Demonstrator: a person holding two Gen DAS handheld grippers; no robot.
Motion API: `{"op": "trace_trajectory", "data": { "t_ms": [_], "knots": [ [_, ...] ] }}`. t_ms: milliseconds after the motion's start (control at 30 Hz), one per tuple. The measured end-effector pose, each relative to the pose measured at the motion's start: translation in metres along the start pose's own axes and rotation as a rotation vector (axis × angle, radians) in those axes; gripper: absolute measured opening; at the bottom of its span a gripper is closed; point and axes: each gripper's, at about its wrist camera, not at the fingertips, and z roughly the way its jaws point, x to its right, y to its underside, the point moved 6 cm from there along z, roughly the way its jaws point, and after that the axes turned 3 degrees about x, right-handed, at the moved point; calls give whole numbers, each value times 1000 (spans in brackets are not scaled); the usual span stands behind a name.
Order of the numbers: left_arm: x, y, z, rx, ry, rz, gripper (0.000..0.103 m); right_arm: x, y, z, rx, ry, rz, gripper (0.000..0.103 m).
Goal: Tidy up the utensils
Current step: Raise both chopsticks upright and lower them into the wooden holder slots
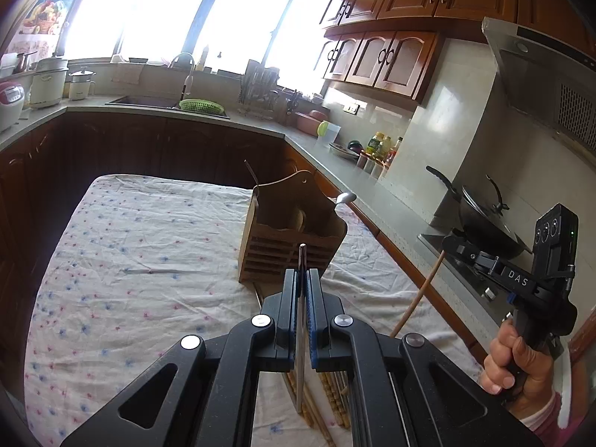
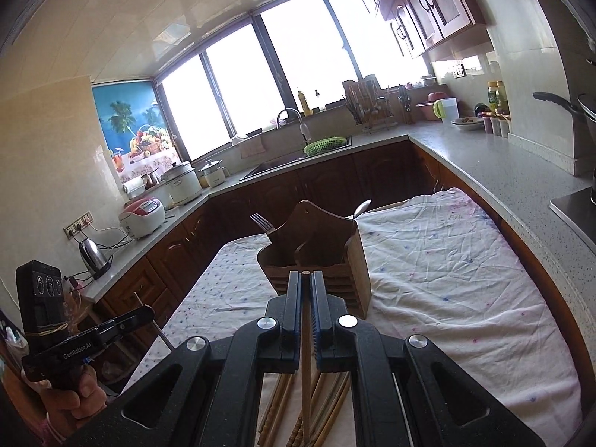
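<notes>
Chopsticks, one in each tool: left tool (image 1: 302, 279) clamps a metal chopstick (image 1: 300, 335), right tool (image 2: 306, 283) a wooden chopstick (image 2: 306, 365) (both upright, tips rising between the jaws). Wooden holder (image 1: 294, 231) stands just beyond on the tabletop (image 1: 149, 246).

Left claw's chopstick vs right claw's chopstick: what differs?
Material: the left claw holds a silvery metal chopstick; the right claw holds a tan wooden chopstick.
Tip: the metal chopstick pokes well past its claw's fingertips; the wooden chopstick ends about flush with its own.
Shared: each is a single stick clamped lengthwise in a shut claw, lifted above the loose pile, aimed toward the holder.
</notes>
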Motion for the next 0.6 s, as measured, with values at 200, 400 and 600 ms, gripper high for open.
{"op": "trace_trajectory", "data": {
  "t_ms": [200, 400, 600],
  "knots": [
    [-1, -8, 0, 21, -4, 2, 3, 0, -6, 0, 14, -9, 4, 5],
    [-3, -26, -1, 68, -11, 9, 3, -2, -25, 0, 60, -16, 1, 5],
    [2, -69, 5, 172, -26, 44, 3, -4, -66, 7, 148, -4, -13, 5]
  ]
}}
